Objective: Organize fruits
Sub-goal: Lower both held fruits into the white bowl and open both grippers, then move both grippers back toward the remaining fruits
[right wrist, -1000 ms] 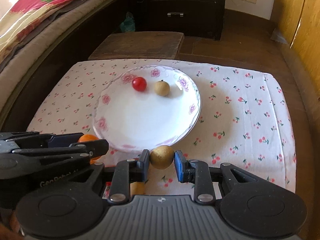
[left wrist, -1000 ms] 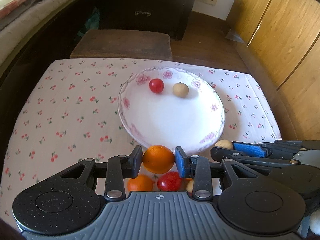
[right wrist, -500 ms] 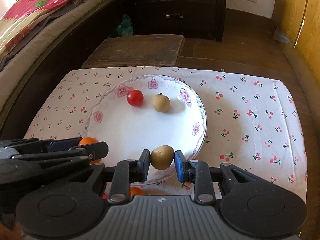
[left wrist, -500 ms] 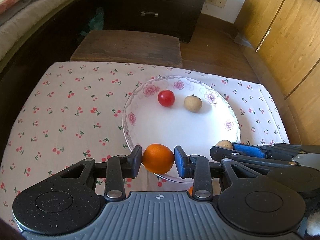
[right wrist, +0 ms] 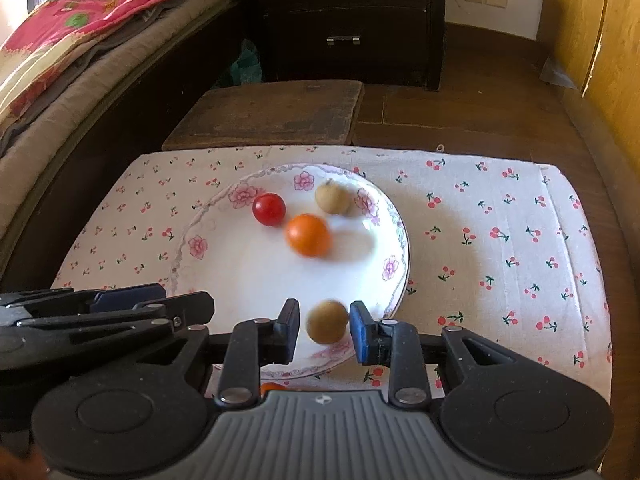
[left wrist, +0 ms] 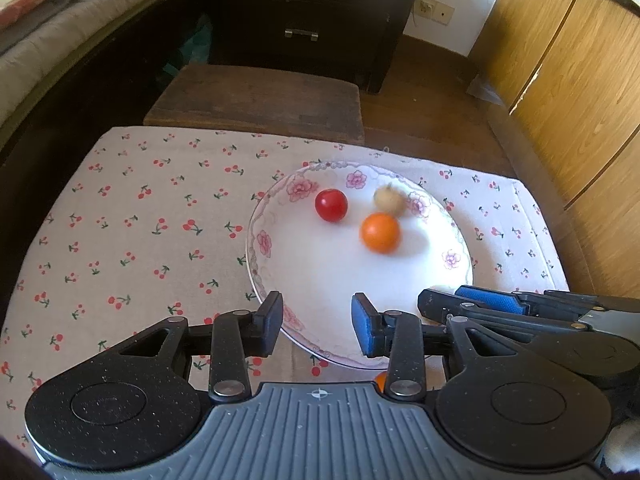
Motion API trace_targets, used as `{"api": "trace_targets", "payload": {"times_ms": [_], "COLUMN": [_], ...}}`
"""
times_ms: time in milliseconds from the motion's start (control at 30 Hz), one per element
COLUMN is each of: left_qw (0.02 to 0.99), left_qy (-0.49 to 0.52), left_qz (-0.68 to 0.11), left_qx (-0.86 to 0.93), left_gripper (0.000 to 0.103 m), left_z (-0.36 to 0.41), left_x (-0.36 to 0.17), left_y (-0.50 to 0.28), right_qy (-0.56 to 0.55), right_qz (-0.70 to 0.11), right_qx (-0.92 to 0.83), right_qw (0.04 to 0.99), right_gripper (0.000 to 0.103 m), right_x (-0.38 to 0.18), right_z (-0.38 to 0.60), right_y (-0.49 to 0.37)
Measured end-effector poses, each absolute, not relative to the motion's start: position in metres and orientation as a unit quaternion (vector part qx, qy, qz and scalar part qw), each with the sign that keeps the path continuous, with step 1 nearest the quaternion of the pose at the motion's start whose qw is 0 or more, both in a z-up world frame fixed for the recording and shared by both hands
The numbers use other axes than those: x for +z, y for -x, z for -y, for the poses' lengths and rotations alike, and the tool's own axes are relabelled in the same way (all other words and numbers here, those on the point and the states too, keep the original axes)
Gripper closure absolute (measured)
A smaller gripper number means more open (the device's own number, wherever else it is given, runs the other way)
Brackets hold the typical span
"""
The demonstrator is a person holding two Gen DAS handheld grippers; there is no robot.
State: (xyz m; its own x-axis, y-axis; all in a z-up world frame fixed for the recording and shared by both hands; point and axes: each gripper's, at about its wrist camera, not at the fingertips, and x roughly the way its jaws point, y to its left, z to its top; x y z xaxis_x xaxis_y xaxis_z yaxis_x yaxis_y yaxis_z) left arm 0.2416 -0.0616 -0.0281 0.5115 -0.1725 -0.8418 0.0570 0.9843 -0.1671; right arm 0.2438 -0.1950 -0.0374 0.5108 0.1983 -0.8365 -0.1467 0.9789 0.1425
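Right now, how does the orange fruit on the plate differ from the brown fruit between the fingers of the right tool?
The orange fruit is bright orange; the brown fruit is dull tan. The orange fruit looks larger, although the brown fruit is nearer to the camera. The orange fruit lies free near the plate's middle, beside a red tomato; the brown fruit sits over the near rim, between the open right tool fingers. Both are round and slightly blurred.

The plate (right wrist: 188, 256) lies on the tablecloth (right wrist: 500, 240) at frame centre in the right wrist view. In its upper part, the tomato (right wrist: 269, 209) sits left, one longan (right wrist: 332, 198) right, and the orange (right wrist: 308, 235) just below and between them. A second longan (right wrist: 327, 321) sits at the plate's lower edge. The stool (right wrist: 272, 114) stands above the tablecloth, the dresser (right wrist: 352, 20) above that.
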Motion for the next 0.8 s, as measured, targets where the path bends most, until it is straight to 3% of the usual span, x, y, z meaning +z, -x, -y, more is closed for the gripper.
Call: {"api": "trace_targets", "payload": {"times_ms": [800], "left_qw": [0.870], "left_qy": [0.077], "left_qz": [-0.482], "left_qx": [-0.072], "left_gripper": [0.050], "left_z": [0.049], "left_x": [-0.017], "left_y": [-0.222], "right_qy": [-0.026], "right_qz": [-0.474], "right_qx": [0.106], "right_qw": [0.874], "right_gripper": [0.073], "right_x": [-0.018], "right_z": [0.191], "right_y": [-0.224]}}
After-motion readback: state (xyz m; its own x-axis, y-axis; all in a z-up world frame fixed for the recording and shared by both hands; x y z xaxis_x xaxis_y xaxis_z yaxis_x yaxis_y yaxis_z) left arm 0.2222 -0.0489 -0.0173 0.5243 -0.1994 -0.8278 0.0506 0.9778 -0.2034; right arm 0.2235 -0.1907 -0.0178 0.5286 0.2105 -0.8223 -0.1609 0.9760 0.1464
